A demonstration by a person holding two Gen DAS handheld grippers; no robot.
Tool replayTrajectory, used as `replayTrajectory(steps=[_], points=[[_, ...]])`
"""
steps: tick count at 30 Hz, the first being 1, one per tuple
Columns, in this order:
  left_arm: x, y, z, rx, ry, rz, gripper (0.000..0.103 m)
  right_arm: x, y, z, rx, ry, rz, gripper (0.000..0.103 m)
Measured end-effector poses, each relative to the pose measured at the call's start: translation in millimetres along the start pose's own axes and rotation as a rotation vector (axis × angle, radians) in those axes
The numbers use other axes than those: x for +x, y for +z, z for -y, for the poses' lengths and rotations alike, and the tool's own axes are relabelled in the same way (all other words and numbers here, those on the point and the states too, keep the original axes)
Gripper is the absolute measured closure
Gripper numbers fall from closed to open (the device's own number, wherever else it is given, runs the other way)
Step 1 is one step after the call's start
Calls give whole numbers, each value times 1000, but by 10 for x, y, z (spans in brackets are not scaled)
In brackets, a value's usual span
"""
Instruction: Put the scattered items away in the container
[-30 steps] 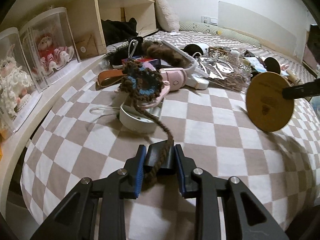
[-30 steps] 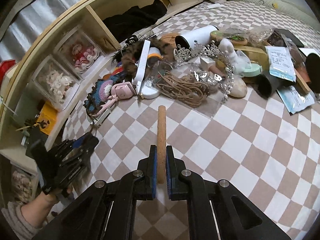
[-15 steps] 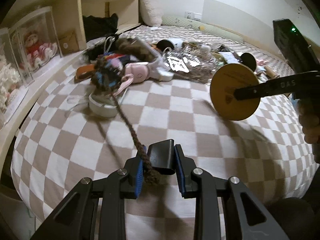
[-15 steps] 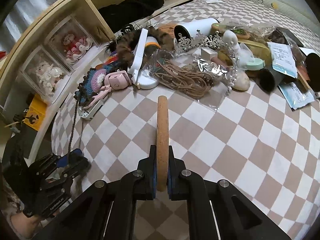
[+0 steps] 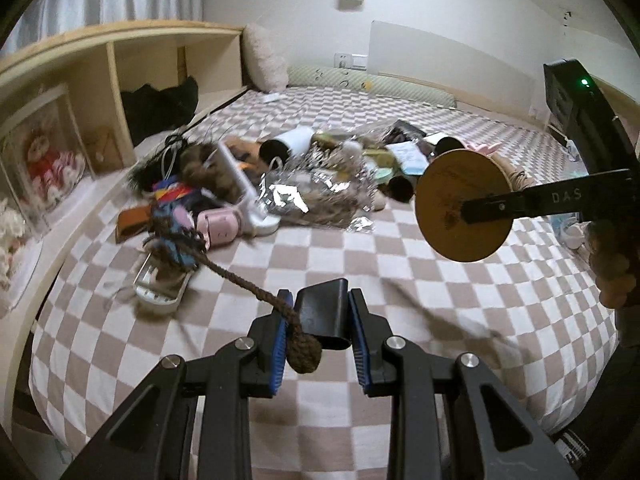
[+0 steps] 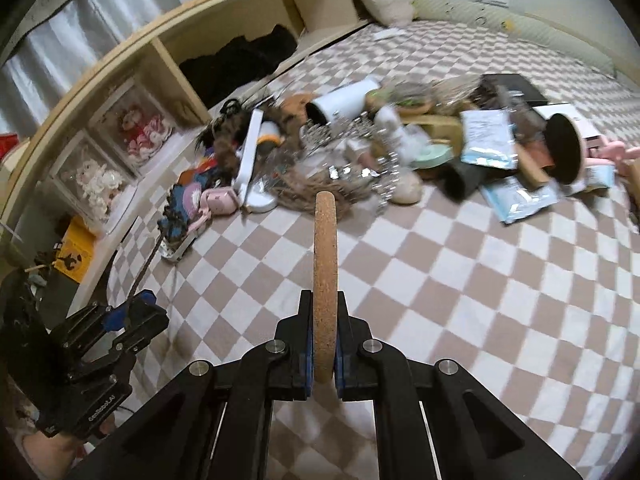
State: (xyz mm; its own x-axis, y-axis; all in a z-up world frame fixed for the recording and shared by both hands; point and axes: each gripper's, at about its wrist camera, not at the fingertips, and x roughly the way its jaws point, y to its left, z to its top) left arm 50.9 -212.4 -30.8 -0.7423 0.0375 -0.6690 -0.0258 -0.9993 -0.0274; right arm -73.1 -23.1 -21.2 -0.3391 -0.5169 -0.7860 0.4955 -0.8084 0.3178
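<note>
both grippers loaded above the checked bed (image 5: 440, 280)

our left gripper (image 5: 322, 334) has its fingers clamped on a black clip and the brown braided cord (image 5: 236, 278) of a crocheted pouch (image 5: 172, 236); our right gripper (image 6: 323, 354) has its fingers pinched on a round cork coaster (image 6: 326, 272), held edge-on, near the heap.

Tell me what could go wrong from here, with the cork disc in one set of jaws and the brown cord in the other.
1. The braided cord is still tied to the crochet piece lying on the white tray; pulling may drag the tray off the bed edge.
2. The left gripper pinches only the cord's knotted end beside a black clip, so it may slip.
3. The cork disc is held edge-on by the right gripper and could pivot.
</note>
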Motion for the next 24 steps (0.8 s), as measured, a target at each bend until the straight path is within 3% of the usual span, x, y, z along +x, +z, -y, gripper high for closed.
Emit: replayTrajectory(steps=[14,24], points=[[-109,300,614,64,-58,42,75,-722,-141,465,42,-69,82,95],[-86,514,1079,82,-164,48,75,-1133,-320,859,84,-100,119,95]])
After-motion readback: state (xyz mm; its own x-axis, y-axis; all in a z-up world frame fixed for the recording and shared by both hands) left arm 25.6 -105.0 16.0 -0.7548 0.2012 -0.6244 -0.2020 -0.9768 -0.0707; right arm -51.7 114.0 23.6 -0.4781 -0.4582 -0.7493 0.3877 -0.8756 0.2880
